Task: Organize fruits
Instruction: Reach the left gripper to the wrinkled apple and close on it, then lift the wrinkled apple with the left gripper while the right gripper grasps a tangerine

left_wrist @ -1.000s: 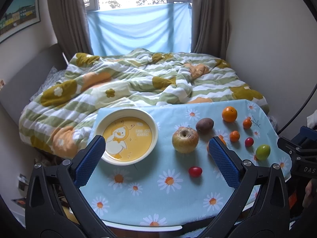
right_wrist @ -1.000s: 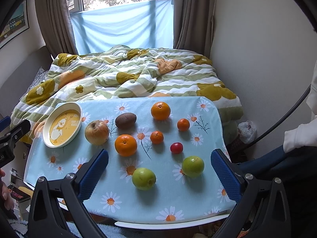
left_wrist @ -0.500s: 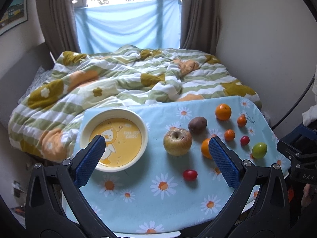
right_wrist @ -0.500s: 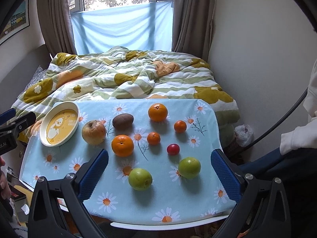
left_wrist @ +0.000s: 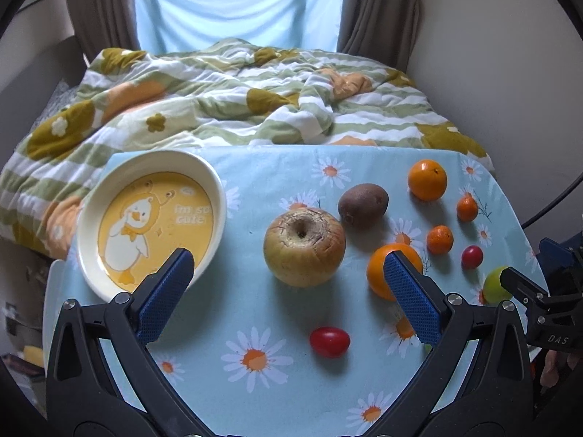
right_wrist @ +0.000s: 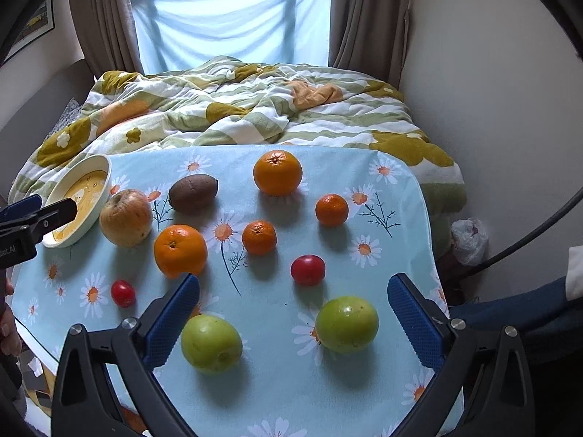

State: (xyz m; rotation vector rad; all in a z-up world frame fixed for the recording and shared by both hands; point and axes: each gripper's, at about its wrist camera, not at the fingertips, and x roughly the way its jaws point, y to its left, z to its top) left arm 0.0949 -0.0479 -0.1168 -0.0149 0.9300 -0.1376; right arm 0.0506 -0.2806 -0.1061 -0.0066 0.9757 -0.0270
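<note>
A cream dish with a yellow duck picture [left_wrist: 91, 204] [right_wrist: 104, 176] lies at the table's left. Beside it sits a wrinkled apple [left_wrist: 304, 247] [right_wrist: 125, 222], then a kiwi [left_wrist: 362, 204] [right_wrist: 193, 191], two big oranges [right_wrist: 180, 250] [right_wrist: 277, 172], two small mandarins [right_wrist: 259, 236] [right_wrist: 331, 209], two red tomatoes [left_wrist: 329, 341] [right_wrist: 308, 269] and two green fruits [right_wrist: 211, 343] [right_wrist: 346, 324]. My left gripper [left_wrist: 289, 286] hovers open just short of the apple, holding nothing. My right gripper [right_wrist: 293, 313] stands open above the green fruits, also holding nothing.
The fruits lie on a light blue daisy-print cloth [right_wrist: 277, 393] over a small table. Behind it is a bed with a striped flowered quilt [right_wrist: 237, 109]. A wall runs along the right, with a white bag [right_wrist: 470, 240] on the floor.
Both grippers have moved forward and down toward the table, so the fruits look larger. The left one has closed in on the apple. Both stay open.
</note>
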